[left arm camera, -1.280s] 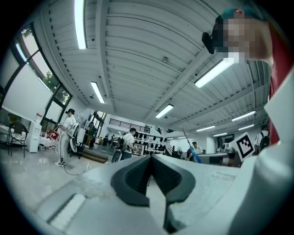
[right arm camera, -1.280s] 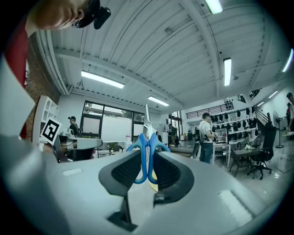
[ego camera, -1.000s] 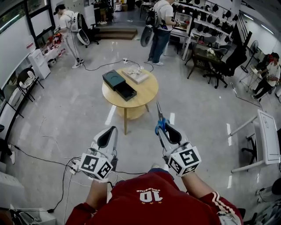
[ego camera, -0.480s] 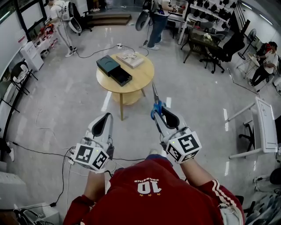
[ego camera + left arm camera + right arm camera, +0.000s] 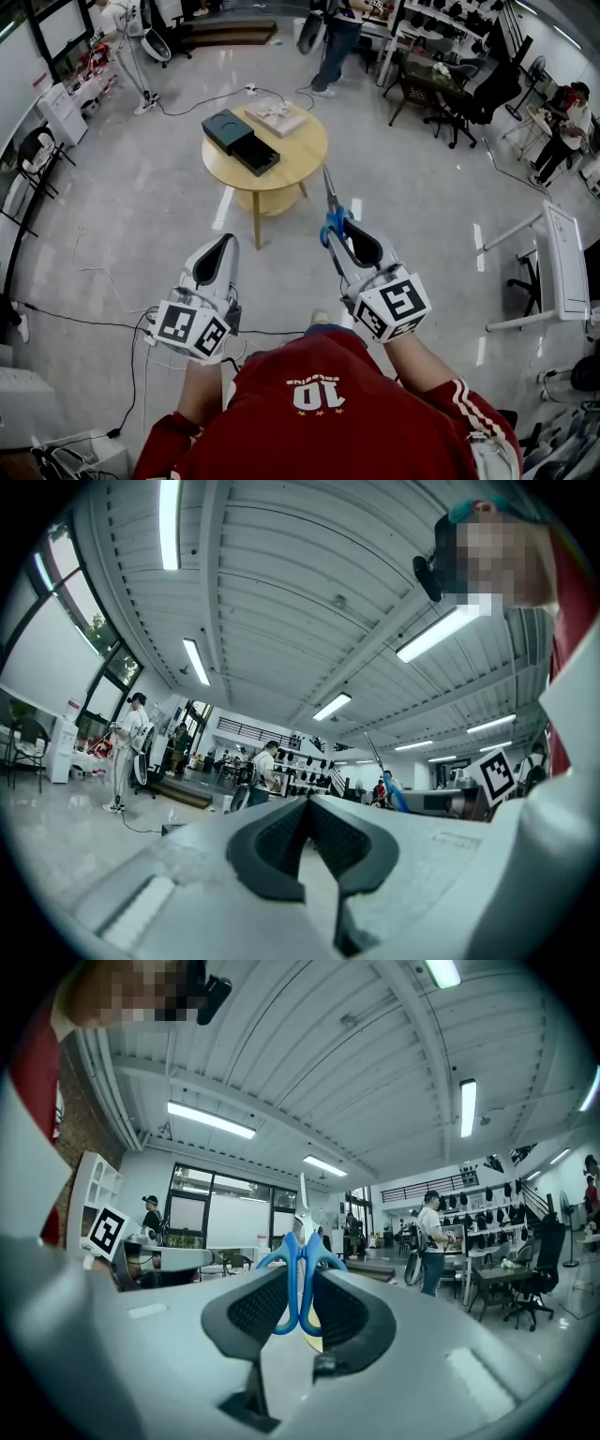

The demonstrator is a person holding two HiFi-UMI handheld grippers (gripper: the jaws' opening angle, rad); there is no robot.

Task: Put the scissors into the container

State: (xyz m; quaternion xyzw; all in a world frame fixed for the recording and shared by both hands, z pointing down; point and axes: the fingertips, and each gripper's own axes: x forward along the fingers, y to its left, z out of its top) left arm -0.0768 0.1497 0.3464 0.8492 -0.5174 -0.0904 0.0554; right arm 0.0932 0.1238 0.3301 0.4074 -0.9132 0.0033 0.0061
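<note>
Wearer: a person in a red shirt (image 5: 314, 403) stands holding both tools out in front, roughly level
Left gripper (image 5: 224, 246) (image 5: 307, 803): jaws pressed together, with nothing between them
Right gripper (image 5: 345, 236) (image 5: 300, 1290): jaws clamped on the blue handles of the scissors
Scissors (image 5: 329, 208) (image 5: 301, 1258): handles squeezed between the dark pads; the closed metal blades stick out past the jaw tips and point toward the table, well short of it
Floor (image 5: 141, 234): pale and glossy, with a dark cable (image 5: 89, 321) trailing across it on the left
Table (image 5: 302, 153): round, wooden, straight ahead of the person
Container (image 5: 240, 142): a dark box with its tray slid out, sitting on the left half of the tabletop, well apart from the scissors
Pale flat box (image 5: 277, 116): just beyond the container, near the table's far edge
White desk (image 5: 565, 272): off to the right
Further back: a person in jeans (image 5: 336, 42) stands past the table, and another person (image 5: 565, 127) sits at the far right among dark chairs
</note>
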